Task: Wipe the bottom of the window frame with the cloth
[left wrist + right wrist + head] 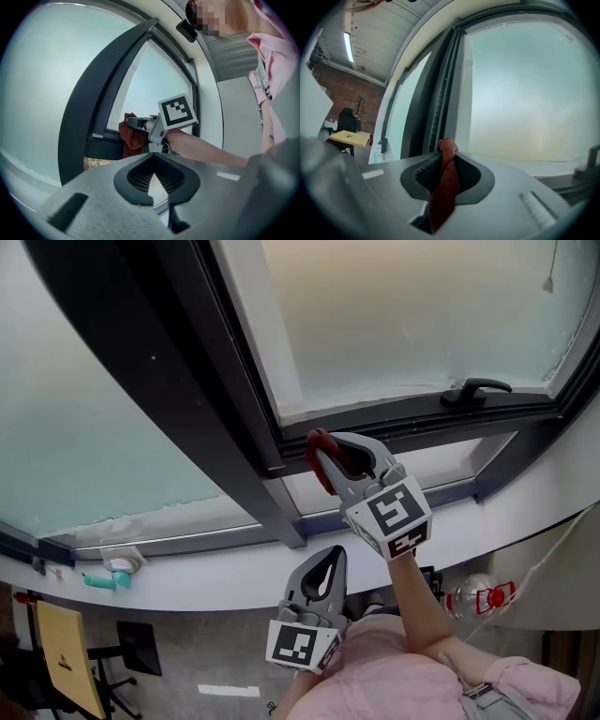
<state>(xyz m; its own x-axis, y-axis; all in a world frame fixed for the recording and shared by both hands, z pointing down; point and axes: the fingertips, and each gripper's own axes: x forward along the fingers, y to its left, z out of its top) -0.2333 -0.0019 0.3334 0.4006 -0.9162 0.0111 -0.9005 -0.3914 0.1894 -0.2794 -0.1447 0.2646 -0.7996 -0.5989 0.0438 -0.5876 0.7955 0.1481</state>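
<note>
A dark red cloth (315, 454) is pinched in my right gripper (327, 442), which is raised to the dark bottom rail of the window frame (422, 423), near its left corner. In the right gripper view the cloth (446, 183) runs as a bunched strip between the shut jaws of the right gripper (445, 161), its top sticking out past the tips. My left gripper (333, 557) hangs lower, in front of the white sill (506, 521), shut with nothing in it. The left gripper view shows the left gripper (154, 182) pointing up at the cloth (132, 134).
A black window handle (476, 390) lies on the rail to the right. A thick dark post (216, 418) slants down left of the pane. A teal object (103, 580) rests on the sill at far left. A plastic bottle (476, 596) and a yellow board (61, 652) are below.
</note>
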